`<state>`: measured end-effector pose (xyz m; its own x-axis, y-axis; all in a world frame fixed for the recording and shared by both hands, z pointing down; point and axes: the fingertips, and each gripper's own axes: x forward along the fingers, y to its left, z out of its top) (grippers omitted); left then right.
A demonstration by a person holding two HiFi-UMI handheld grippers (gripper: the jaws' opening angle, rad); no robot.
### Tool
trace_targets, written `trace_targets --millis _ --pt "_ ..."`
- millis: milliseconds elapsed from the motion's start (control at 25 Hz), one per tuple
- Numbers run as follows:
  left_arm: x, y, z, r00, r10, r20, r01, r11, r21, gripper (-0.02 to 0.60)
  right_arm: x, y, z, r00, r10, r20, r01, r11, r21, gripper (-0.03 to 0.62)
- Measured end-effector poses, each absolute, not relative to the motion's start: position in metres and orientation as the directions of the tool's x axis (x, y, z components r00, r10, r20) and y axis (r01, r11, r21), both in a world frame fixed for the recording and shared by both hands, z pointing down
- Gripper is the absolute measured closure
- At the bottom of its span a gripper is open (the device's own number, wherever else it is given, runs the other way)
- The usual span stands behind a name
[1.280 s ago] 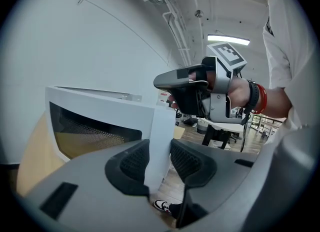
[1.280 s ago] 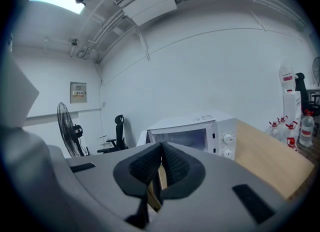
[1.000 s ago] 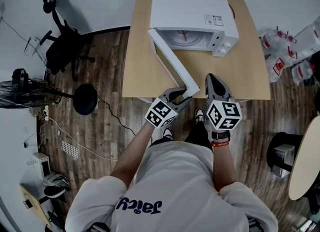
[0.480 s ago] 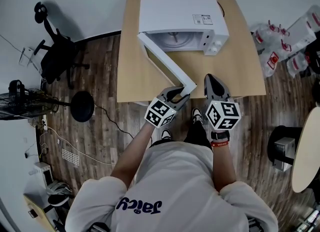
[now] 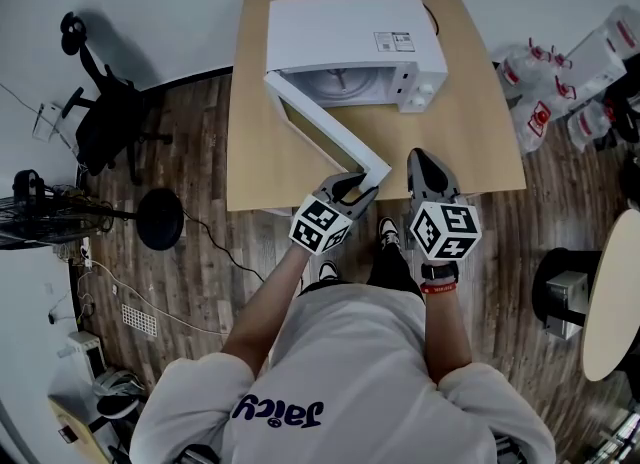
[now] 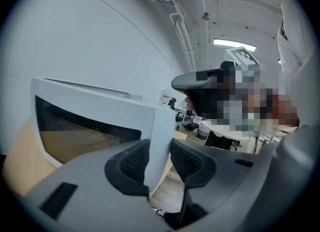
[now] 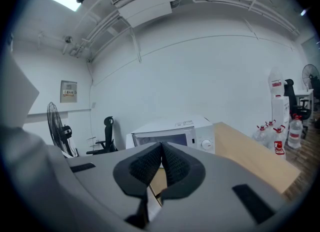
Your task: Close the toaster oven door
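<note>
Leftward is where the table (image 5: 470, 142) and the toaster oven (image 5: 340, 32) have slid in my head view since a second ago. The door (image 5: 325, 122) now lies at a flatter slant across the tabletop, its gap to the oven front looking a little narrower. Both grippers sit about where they were in the picture.

My left gripper (image 5: 352, 184) is at the table's near edge. In the left gripper view its jaws (image 6: 159, 161) are part-way closed with the pads pressed on either side of the door's white free edge, so it has a firm hold of the door (image 6: 90, 121). My right gripper (image 5: 420, 157) sits just to the right of that edge, apart from it. The right gripper view shows its jaws (image 7: 161, 163) closed together on nothing, aimed at the toaster oven (image 7: 172, 131) across the table (image 7: 250, 151).

The oven stands at the far side of the table, its opening facing me. The door is hinged at the oven's left front corner and stands upright on its edge. Its long axis runs diagonally from that hinge toward me and to the right, and the free end reaches the near table edge, where the left gripper holds it. It is still well open.

By count: one toaster oven, one door, one table, two grippers.
</note>
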<state>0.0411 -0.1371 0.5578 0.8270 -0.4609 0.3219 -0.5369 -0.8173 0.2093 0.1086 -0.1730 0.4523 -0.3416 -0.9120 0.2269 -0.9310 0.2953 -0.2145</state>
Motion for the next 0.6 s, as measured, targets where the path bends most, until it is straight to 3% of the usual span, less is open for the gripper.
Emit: trace_targets --millis 600 --pt "0.061 -0.157 0.557 0.826 -0.461 0.323 -0.54 -0.812 0.221 0.433 0.124 -0.188 0.452 -0.335 -0.913 0.231 -0.933 0.288 -0.216 0.579"
